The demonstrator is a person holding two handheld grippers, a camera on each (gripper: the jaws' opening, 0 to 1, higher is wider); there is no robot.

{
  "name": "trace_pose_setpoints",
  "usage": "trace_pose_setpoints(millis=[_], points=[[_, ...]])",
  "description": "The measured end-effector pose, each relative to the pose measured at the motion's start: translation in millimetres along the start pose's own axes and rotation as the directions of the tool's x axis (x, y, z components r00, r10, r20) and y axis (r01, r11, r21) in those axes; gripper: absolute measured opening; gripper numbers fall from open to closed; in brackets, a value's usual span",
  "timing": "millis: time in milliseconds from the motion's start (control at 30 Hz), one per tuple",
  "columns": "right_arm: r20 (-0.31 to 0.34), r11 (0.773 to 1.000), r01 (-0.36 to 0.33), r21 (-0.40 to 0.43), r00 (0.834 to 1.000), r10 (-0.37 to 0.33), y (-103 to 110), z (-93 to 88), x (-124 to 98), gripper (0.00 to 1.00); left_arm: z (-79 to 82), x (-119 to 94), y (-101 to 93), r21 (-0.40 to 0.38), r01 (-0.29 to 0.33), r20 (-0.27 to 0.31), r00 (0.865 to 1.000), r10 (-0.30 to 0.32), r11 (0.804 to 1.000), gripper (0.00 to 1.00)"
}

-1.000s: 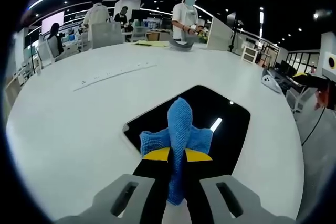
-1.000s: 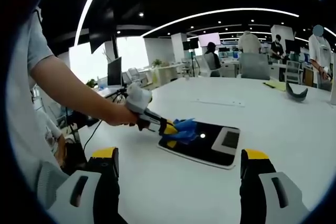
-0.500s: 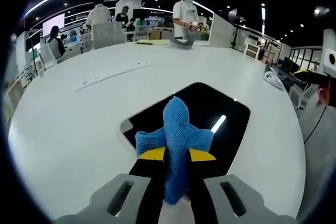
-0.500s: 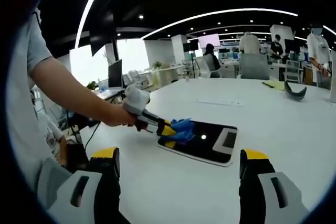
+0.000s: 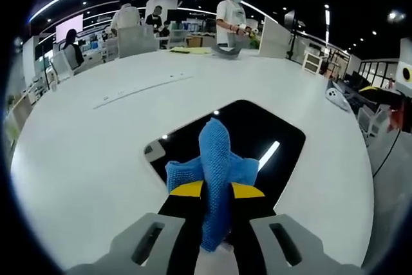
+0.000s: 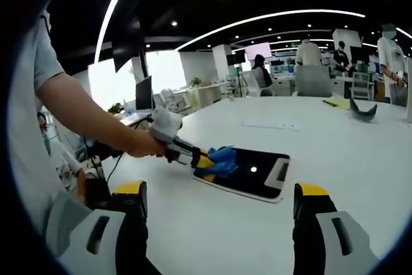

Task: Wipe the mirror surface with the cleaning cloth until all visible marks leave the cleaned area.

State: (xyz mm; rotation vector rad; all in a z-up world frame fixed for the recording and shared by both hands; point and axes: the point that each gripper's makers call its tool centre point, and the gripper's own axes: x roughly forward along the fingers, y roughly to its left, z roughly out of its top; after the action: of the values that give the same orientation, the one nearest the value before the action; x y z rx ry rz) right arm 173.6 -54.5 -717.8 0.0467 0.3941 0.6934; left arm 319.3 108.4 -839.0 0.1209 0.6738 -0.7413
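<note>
A dark rectangular mirror (image 5: 257,140) lies flat on the white table (image 5: 90,152). My left gripper (image 5: 217,191) is shut on a blue cleaning cloth (image 5: 215,162), which rests on the mirror's near edge. From the right gripper view, the same left gripper (image 6: 205,161) holds the cloth (image 6: 222,158) at the left end of the mirror (image 6: 248,173), with a person's hand and bare arm behind it. My right gripper (image 6: 220,201) stands open well short of the mirror, nothing between its yellow-tipped fingers (image 6: 132,192).
The wide white table (image 6: 335,152) stretches beyond the mirror. A curved dark object (image 6: 362,113) lies at its far side, near papers. Several people stand by desks in the background. Chairs and monitors line the room's left side.
The left gripper and cloth have shifted slightly along the mirror's near edge; the reflections on the glass have moved. The right gripper has held its place, still open.
</note>
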Motion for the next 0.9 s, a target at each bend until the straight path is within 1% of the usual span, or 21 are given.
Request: trace_pose_setpoints(millis=[267, 367, 600, 700, 767, 900], points=[[-0.008, 1.0, -0.012, -0.009, 1.0, 0.012, -10.8, -2.4, -8.5, 0.94, -1.5, 0.0, -6.1, -0.007, -0.016, -0.01, 1.0, 0.016, 1.0, 0.12], [-0.006, 1.0, -0.017, -0.013, 1.0, 0.017, -14.4, -0.4, -11.1, 0.94, -1.9, 0.2, -9.3, -0.005, -0.022, -0.012, 1.0, 0.022, 1.0, 0.12], [-0.01, 0.998, -0.049, -0.032, 0.999, 0.048, -17.9, 0.4, -11.1, 0.94, -2.1, 0.7, -14.6, -0.004, -0.032, -0.019, 0.999, 0.032, 0.999, 0.12], [-0.021, 0.997, -0.061, -0.043, 0.998, 0.06, -21.9, -1.7, -10.3, 0.94, -2.1, 1.2, -16.4, 0.005, -0.04, -0.024, 0.999, 0.04, 0.999, 0.11], [-0.026, 0.997, -0.064, -0.047, 0.998, 0.062, -24.2, -2.7, -9.7, 0.94, -1.8, 0.7, -16.8, -0.003, -0.046, -0.026, 0.999, 0.046, 0.999, 0.11], [-0.028, 0.996, -0.075, -0.05, 0.997, 0.073, -27.3, 0.6, -8.3, 0.96, -2.1, 2.2, -17.1, -0.003, -0.049, -0.025, 0.998, 0.049, 0.999, 0.11]])
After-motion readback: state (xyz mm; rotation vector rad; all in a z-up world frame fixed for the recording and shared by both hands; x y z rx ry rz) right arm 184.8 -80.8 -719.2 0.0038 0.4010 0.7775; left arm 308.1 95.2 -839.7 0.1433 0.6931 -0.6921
